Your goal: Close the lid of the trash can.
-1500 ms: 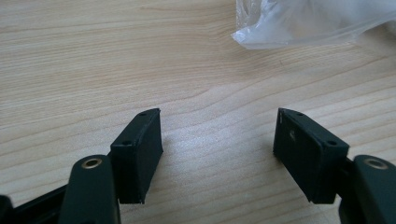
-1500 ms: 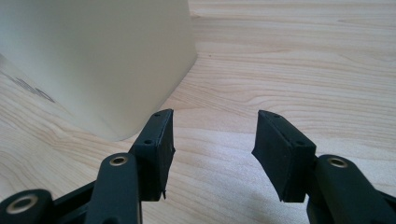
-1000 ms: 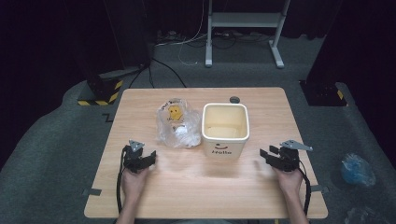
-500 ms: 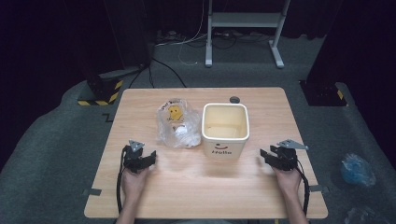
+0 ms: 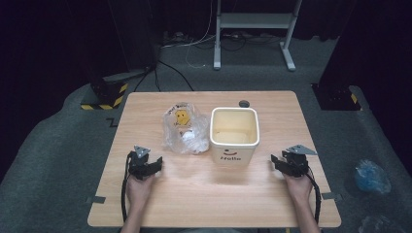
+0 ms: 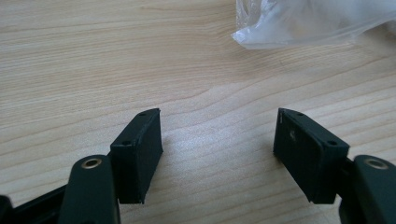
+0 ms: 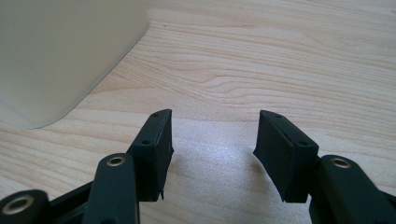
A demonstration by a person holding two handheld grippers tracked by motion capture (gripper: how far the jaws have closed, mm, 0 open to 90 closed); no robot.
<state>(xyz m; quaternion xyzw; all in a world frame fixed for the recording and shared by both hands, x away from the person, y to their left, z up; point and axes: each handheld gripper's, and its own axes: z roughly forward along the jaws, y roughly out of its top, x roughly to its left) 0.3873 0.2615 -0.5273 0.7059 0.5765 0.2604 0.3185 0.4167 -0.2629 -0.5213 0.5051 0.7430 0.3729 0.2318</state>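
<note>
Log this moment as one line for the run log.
left gripper: open, empty | right gripper: open, empty | bag: left of bin | bin: upright on table

Overhead and both close gripper views share the table.

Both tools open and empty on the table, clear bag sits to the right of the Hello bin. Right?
One thing is off: in the high view the clear bag lies to the left of the Hello bin, touching its side, not to the right. The rest holds: the left tool and the right tool are both open with nothing between the jaws, resting low on the table.
</note>
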